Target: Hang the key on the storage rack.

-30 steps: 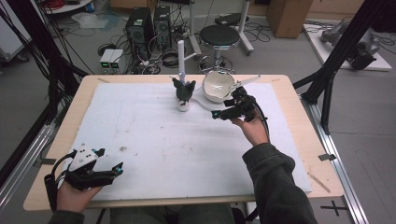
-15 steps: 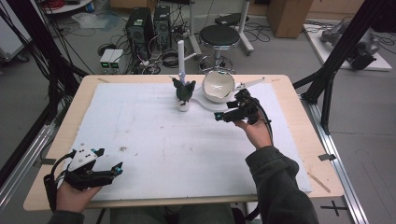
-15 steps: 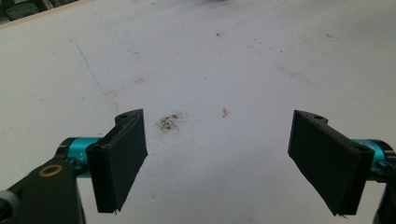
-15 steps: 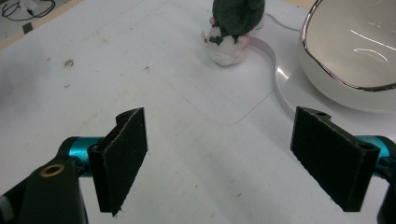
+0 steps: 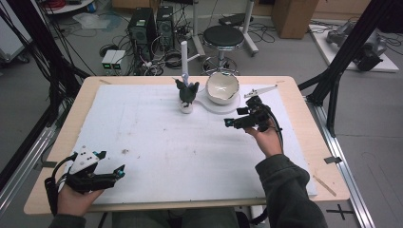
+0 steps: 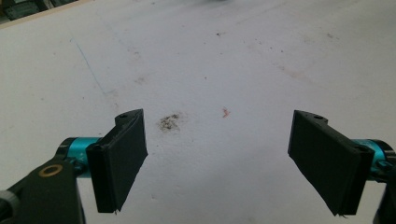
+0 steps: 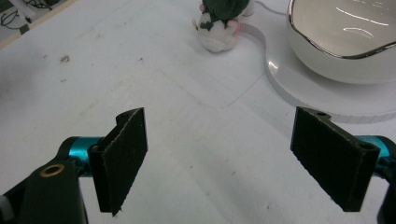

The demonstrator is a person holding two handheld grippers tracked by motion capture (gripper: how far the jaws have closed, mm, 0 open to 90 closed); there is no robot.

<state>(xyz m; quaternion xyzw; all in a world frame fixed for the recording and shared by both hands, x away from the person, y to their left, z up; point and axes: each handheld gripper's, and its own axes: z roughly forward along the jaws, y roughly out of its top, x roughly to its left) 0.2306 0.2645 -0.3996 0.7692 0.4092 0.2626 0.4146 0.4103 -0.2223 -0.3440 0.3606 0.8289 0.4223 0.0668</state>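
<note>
Gaping wide, the right gripper (image 5: 233, 122) has its jaws well apart w/ nothing between them, flat black pads w/ a matte, rubbery look, teal fittings behind. It hangs over the white sheet (image 5: 157, 142), jaws aimed toward the left of the high view, near the toy but apart from it. In the right gripper view the pads frame bare sheet; toy and bowl sit ahead.

Toy (image 7: 223, 21): small plush figure, fuzzy white base, dark green top, hint of pink at the edges. It stands upright at the far-middle of the table (image 5: 304, 109), long axis vertical, green top pointing up, just beside the stand. Which way it faces, can't tell.

Bowl (image 5: 222, 88): glossy white, ceramic-looking, wavy rim w/ a metallic edge, resting tilted on a flat white round stand (image 7: 308, 91) w/ a smooth curved outline, right of the toy.

Left gripper (image 5: 111, 173) sits low at the near-left corner, jaws likewise spread, empty. Left gripper view: same square black pads over the sheet, which is matte white, scuffed, w/ a dark smudge (image 6: 169, 122) and a tiny red fleck (image 6: 225, 112) between them.

Table edge is pale wood, rounded corners.
</note>
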